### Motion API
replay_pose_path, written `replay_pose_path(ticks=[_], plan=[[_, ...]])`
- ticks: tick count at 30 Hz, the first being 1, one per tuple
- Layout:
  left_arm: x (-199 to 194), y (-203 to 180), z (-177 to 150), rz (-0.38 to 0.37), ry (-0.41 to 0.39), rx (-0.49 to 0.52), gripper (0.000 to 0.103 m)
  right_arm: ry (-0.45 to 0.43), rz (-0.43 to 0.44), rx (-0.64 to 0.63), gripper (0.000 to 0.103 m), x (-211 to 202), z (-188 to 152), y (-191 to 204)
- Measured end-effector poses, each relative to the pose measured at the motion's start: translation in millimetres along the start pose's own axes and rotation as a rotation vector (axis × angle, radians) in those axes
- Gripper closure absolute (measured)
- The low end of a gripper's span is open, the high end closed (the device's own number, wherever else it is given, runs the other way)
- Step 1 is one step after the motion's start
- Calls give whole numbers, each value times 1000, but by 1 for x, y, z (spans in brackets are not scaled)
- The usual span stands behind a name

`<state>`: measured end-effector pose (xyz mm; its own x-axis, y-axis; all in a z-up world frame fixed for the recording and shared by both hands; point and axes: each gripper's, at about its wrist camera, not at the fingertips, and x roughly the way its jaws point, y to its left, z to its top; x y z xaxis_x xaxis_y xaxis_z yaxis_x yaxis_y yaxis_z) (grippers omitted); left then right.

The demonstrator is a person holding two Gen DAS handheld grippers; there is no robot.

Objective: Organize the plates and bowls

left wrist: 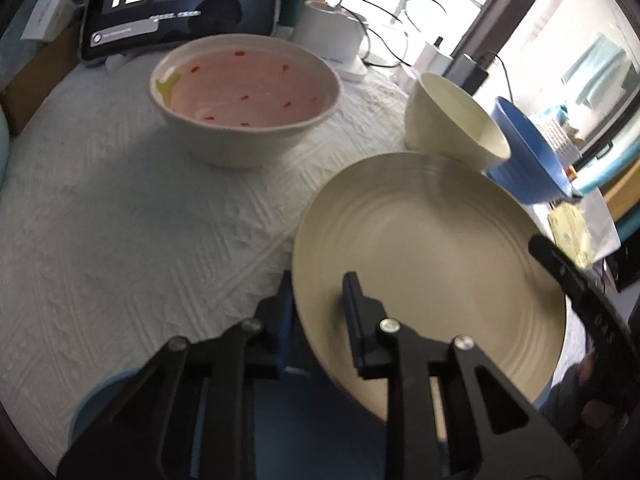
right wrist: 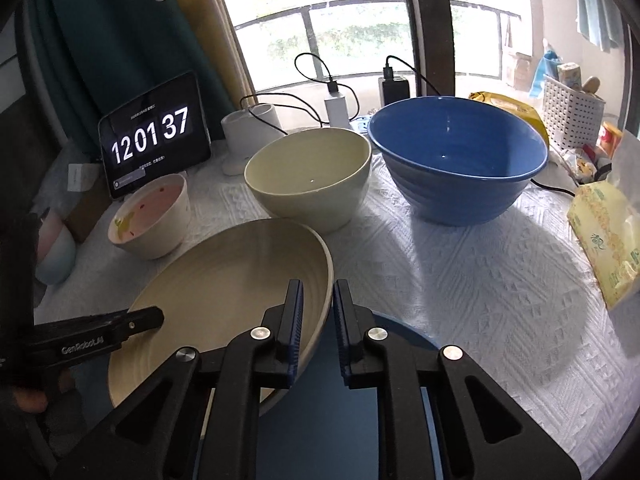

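Both grippers are clamping the cream plate (left wrist: 432, 256) from opposite sides. The left gripper (left wrist: 320, 312) is pinching the plate's rim, one finger under the outside and the other (left wrist: 356, 320) lying on the inner face. The right gripper (right wrist: 318, 312) is squeezing the opposite rim, its ridged blue pads nearly together with the thin edge between them. In the right wrist view the plate is sitting tilted, its far edge higher, over a dark blue plate (right wrist: 396, 344) lying at the near edge of the table (right wrist: 480, 288), which is wearing a white textured cloth.

Behind the plate, toward the far edge, three bowls are standing upright. The pink-lined bowl (left wrist: 244, 96) with red specks is sitting to the left, the cream bowl (right wrist: 312, 176) in the middle just beyond the plate, and the big blue bowl (right wrist: 456, 160) to the right, just beside the cream one. A tablet clock (right wrist: 154, 144) is leaning at the far left corner, with a white charger (right wrist: 336, 108) and cables along the window side. A yellow tissue pack (right wrist: 604, 236) is lying at the right edge, and a white basket (right wrist: 572, 116) is standing at the far right corner.
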<state>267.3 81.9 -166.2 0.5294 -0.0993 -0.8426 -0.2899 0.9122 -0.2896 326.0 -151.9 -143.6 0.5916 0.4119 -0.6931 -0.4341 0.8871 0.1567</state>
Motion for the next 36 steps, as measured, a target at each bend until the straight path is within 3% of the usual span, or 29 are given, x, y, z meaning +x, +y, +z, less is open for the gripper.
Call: replay_pose_path(ticks=[7, 20, 30, 36], plan=[[-21, -15, -11, -51, -56, 58, 80, -23, -74, -3, 87, -16, 2, -3], [-70, -26, -16, -79, -181, 101, 80, -95, -99, -31, 87, -61, 3, 8], [-88, -52, -35, -97, -214, 167, 80, -124, -127, 3, 87, -91, -11, -4], [-80, -67, -43, -99, -185, 204, 80, -119, -147, 32, 87, -98, -21, -19]])
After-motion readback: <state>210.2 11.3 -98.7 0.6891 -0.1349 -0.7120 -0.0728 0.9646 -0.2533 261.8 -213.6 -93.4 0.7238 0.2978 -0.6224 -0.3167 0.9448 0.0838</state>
